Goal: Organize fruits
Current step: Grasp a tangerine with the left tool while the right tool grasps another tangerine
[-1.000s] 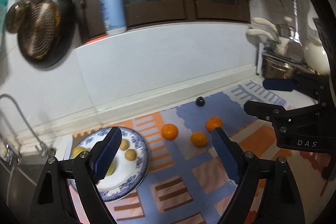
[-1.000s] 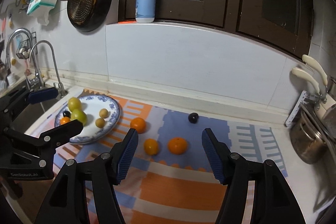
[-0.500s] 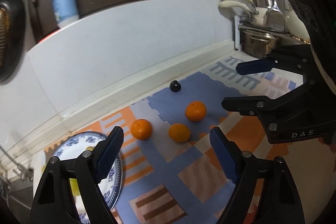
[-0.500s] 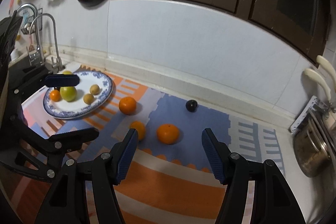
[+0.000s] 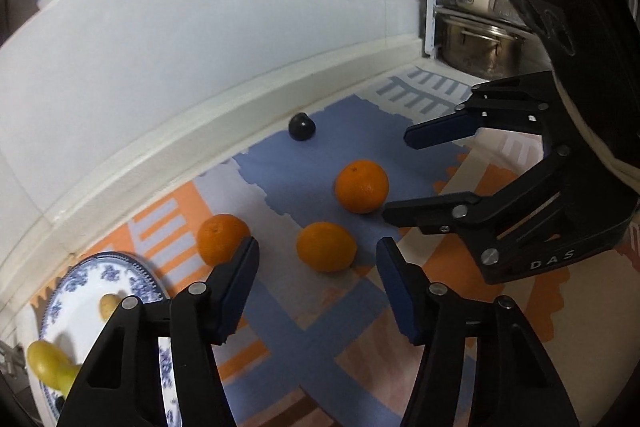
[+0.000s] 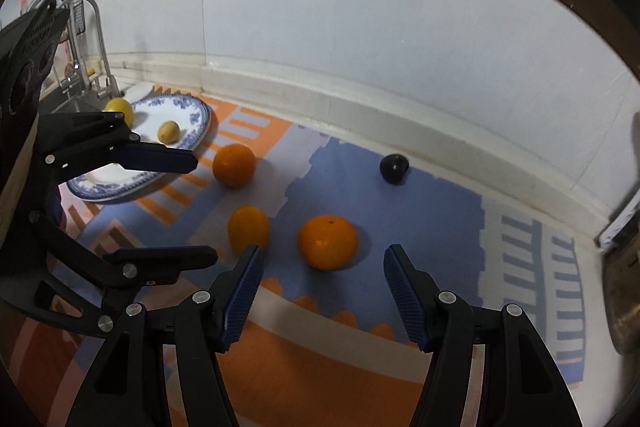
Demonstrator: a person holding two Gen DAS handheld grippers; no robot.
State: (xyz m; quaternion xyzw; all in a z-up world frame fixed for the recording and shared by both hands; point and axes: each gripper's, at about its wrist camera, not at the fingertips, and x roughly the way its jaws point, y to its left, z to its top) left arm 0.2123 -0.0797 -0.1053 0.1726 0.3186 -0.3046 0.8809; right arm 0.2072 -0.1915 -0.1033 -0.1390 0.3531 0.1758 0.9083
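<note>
Both grippers were hanging over the patterned mat (image 5: 320,327), angled down at the fruit. I'll use the blue-and-white plate (image 6: 192,131) as the reference for everything.

Three oranges sat loose on the mat, none of them on the plate. The nearest orange (image 6: 234,165) was just beside the plate's rim, not touching it. The middle orange (image 5: 326,246) was a bit further out from the plate, and the far orange (image 6: 328,242) was further out again, on the blue patch of the mat. A dark plum (image 6: 394,168) was the thing furthest from the plate, back near the wall ledge. On the plate itself I could see a small yellowish fruit (image 6: 168,131) and a yellow-green fruit (image 6: 119,108) at the sink-side rim; the rest of the plate was hidden behind a gripper arm.

The left gripper (image 5: 316,267) had just been narrowing its jaws, but they were still spread, with the middle orange sitting just ahead of the gap and neither pad touching it. The nearest orange peeked out behind its plate-side finger.

The right gripper (image 6: 322,269) had its jaws spread as well, nothing pinched. The far orange sat just ahead of its tips, lined up with the gap, with clear space on both sides. Its plate-side fingertip overlapped the middle orange in the view, though I couldn't tell if it touched.
</note>
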